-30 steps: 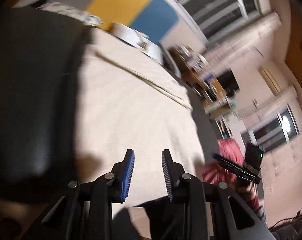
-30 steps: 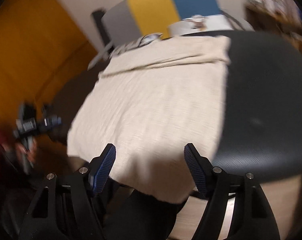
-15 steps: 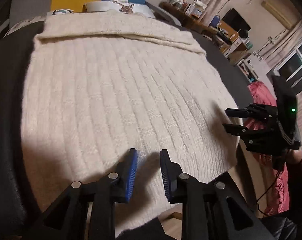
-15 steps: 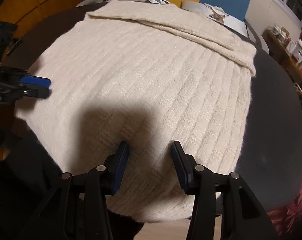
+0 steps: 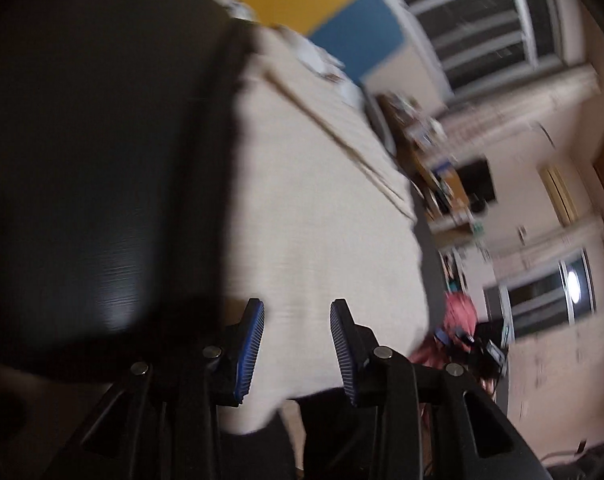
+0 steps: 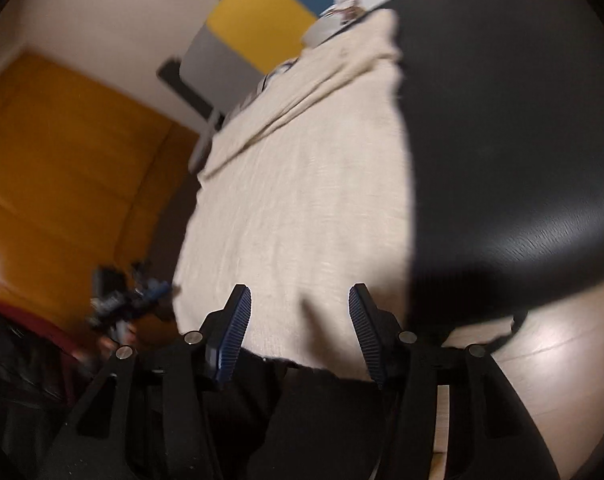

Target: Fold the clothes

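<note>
Lying flat: cream knit garment (image 5: 321,208) spread over the dark round tabletop (image 5: 102,160), both views blurred
Garment near edge: hangs just over the tabletop rim toward the person, seen in the right wrist view (image 6: 302,200) just beyond the claw tips
Garment far edge: a folded band crosses the cloth near the far rim
Garment side edges: one side borders a wide bare stretch of tabletop (image 6: 501,140) on the right; the other side ends near the rim on the left
Left claw (image 5: 296,344): open, blue pads apart, nothing between them, poised at the near edge of the cloth; contact cannot be told
Right claw (image 6: 300,332): open wider, pads apart and empty, also at the near hem, with cloth showing through the gap
Claws apart: each shows small and blurred at the side of the other's view, well apart along the near edge
Open room: bare dark tabletop on both outer sides of the garment; pale floor (image 6: 541,352) below the rim on the right
Beyond the tabletop: yellow and blue wall panels (image 6: 262,16) and cluttered shelves (image 5: 433,152)
</note>
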Demonstrator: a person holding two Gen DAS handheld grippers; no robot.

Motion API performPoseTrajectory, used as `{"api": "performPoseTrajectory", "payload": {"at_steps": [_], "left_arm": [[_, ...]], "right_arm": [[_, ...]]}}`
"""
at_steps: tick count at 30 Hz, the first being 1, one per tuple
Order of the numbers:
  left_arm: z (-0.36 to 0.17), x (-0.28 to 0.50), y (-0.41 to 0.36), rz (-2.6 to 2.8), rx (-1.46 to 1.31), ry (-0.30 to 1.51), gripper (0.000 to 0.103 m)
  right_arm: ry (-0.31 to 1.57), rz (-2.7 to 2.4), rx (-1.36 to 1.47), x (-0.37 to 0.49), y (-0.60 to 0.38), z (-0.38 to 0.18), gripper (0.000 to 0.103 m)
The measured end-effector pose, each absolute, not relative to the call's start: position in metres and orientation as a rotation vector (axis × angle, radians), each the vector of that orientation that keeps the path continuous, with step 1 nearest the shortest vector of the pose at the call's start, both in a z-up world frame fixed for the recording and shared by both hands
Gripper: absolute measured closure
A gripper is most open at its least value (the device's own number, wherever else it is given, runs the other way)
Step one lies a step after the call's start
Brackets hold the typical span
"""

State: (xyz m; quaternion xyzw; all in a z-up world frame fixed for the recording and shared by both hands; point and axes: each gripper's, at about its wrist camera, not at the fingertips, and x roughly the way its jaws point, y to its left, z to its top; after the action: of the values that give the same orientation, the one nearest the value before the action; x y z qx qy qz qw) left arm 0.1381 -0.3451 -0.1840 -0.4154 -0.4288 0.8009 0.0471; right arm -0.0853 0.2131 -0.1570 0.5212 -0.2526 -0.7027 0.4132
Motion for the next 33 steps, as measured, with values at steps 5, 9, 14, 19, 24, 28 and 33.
{"api": "performPoseTrajectory", "payload": {"at_steps": [5,9,14,19,24,28,33], "left_arm": [[-0.191,0.154,-0.354,2.426,-1.251,-1.361,0.068],[-0.193,0.151,-0.346,2.427,-1.287,-1.308,0.068],[-0.195,0.146,-0.349,2.401,-1.271,-1.328,0.068],[-0.197,0.140,-0.349,2.386,-1.253,-1.322,0.068],[-0.198,0.136,-0.346,2.349,-1.247,-1.297,0.068],[-0.200,0.135,-0.347,2.329,-1.241,-1.293,0.068],[-0.200,0.133,-0.344,2.321,-1.238,-1.267,0.068]], "right_arm": [[-0.779,-1.765,1.282,-0.096,0.224,-0.178,0.048],[-0.797,-1.739,1.302,-0.100,0.219,-0.192,0.048],[-0.884,-1.810,1.262,-0.098,0.237,-0.190,0.048],[-0.956,-1.741,1.250,-0.101,0.242,-0.197,0.048],[-0.950,-1.588,1.264,-0.102,0.214,-0.207,0.048],[-0.948,-1.483,1.273,-0.102,0.196,-0.213,0.047],[-0.856,-1.517,1.307,-0.099,0.188,-0.203,0.046]]}}
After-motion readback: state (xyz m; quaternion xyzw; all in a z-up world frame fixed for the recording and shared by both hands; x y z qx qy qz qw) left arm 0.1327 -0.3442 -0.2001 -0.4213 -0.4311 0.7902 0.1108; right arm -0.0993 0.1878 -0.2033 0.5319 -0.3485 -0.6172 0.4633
